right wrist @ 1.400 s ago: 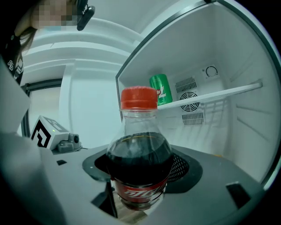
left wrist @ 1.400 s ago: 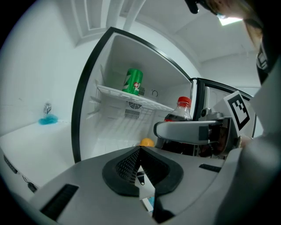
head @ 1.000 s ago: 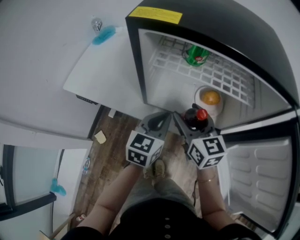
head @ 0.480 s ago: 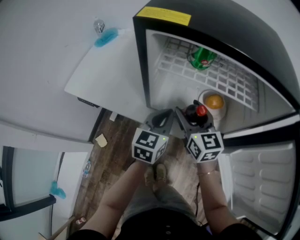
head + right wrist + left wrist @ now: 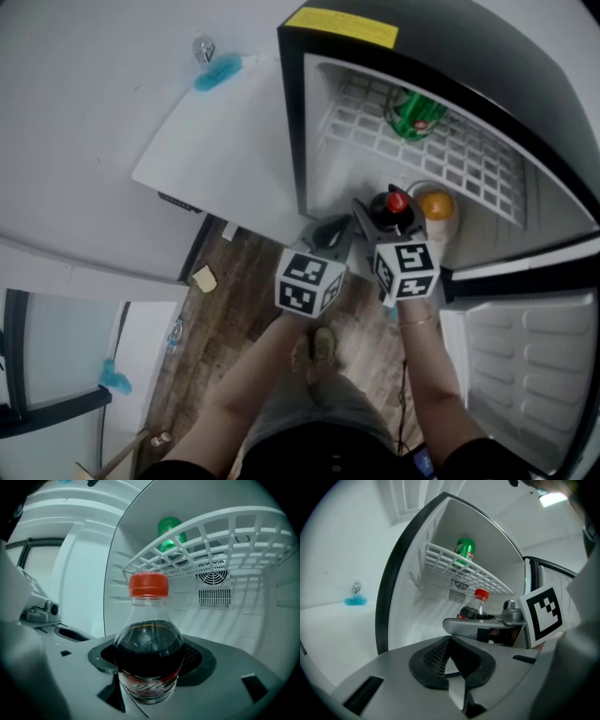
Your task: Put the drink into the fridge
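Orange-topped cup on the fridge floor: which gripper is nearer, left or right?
Right. The right gripper, shut on the cola bottle, is right beside the cup at the fridge opening; the left gripper is farther out, beyond the right one.

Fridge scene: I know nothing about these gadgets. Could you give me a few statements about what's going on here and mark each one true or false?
1. The right gripper is holding a cola bottle with a red cap. True.
2. The left gripper is carrying a can. False: its jaws are together with nothing between them.
3. A green can sits on the wire shelf inside the fridge. True.
4. The fridge door is closed. False: it stands wide open, and the bottle is at the opening.
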Demonstrator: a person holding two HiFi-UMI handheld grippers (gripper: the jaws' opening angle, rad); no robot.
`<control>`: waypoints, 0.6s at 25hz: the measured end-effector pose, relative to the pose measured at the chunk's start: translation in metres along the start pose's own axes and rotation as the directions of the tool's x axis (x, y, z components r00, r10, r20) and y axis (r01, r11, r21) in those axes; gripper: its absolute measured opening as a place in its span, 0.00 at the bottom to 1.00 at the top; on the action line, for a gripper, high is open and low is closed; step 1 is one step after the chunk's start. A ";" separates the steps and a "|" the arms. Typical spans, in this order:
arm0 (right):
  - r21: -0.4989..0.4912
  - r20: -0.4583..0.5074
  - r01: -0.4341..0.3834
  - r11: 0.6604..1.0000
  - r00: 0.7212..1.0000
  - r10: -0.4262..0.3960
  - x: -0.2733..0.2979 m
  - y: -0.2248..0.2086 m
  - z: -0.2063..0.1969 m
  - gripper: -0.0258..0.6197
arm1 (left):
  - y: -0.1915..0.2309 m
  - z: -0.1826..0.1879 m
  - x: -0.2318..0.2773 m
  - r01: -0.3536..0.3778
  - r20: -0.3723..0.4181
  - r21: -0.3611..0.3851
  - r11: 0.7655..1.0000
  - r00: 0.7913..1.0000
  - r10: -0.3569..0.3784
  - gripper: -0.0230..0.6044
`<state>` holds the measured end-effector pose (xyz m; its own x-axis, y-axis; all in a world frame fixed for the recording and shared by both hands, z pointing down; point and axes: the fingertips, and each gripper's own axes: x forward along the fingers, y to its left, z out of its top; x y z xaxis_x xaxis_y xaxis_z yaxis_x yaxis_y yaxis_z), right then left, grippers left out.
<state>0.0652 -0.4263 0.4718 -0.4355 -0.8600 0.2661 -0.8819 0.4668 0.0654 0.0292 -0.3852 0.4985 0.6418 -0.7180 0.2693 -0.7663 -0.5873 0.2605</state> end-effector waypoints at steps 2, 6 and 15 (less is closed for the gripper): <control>0.007 -0.004 0.009 1.000 1.000 -0.009 0.007 -0.004 -0.002 0.53 | 0.002 -0.001 0.003 -0.002 -0.004 -0.005 1.000 1.000 0.002 0.05; 0.013 -0.020 0.022 1.000 1.000 -0.022 0.019 -0.013 -0.006 0.53 | 0.007 -0.002 0.010 -0.008 -0.009 0.005 1.000 1.000 0.008 0.05; 0.078 -0.042 0.034 0.996 0.999 -0.031 0.043 -0.030 -0.014 0.53 | 0.009 0.004 0.019 -0.013 0.041 0.020 1.000 0.999 0.012 0.05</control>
<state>0.0760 -0.4743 0.4945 -0.3997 -0.8646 0.3043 -0.9079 0.4193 -0.0012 0.0345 -0.4060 0.5020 0.6305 -0.7400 0.2340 -0.7752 -0.5850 0.2385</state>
